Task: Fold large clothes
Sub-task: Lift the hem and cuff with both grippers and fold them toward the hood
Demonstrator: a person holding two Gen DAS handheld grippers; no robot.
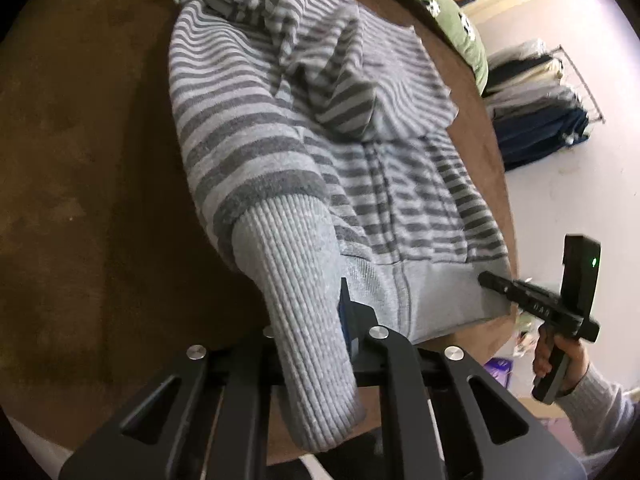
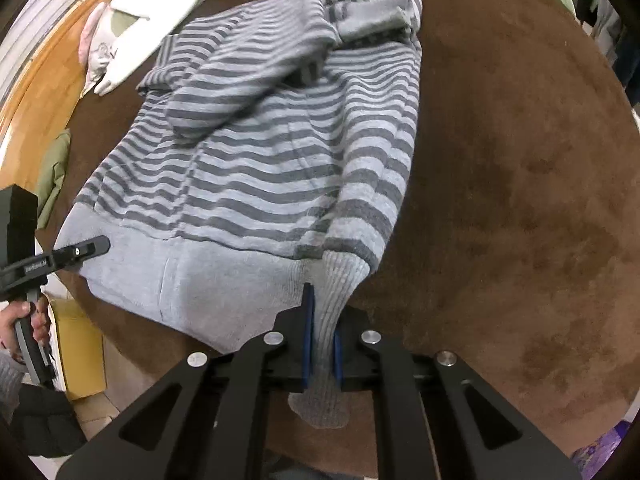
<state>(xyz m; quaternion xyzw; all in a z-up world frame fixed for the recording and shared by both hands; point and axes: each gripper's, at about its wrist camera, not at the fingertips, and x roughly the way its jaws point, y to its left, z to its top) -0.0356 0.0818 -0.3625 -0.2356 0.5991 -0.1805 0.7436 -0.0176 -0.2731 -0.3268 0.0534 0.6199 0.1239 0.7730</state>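
Note:
A grey striped hoodie [image 1: 320, 120] [image 2: 260, 140] lies flat on a brown bedspread [image 1: 80, 160] [image 2: 520, 160], hood at the far end and plain hem toward me. My left gripper [image 1: 308, 312] is shut on the ribbed cuff [image 1: 296, 280] of one sleeve, which hangs through the jaws. My right gripper [image 2: 322, 320] is shut on the other sleeve's ribbed cuff [image 2: 340, 280], pinched between its blue pads. In each wrist view the other gripper [image 1: 486, 280] [image 2: 98, 245] shows at the opposite hem corner, held by a hand [image 1: 560, 356].
A green cushion [image 1: 452, 8] lies at the bed's far edge, with a rack of folded clothes [image 1: 540, 112] on the floor beyond. White pillows [image 2: 152, 8] and a wooden bed frame [image 2: 40, 80] sit at the other side. A yellow box [image 2: 80, 348] stands below the bed edge.

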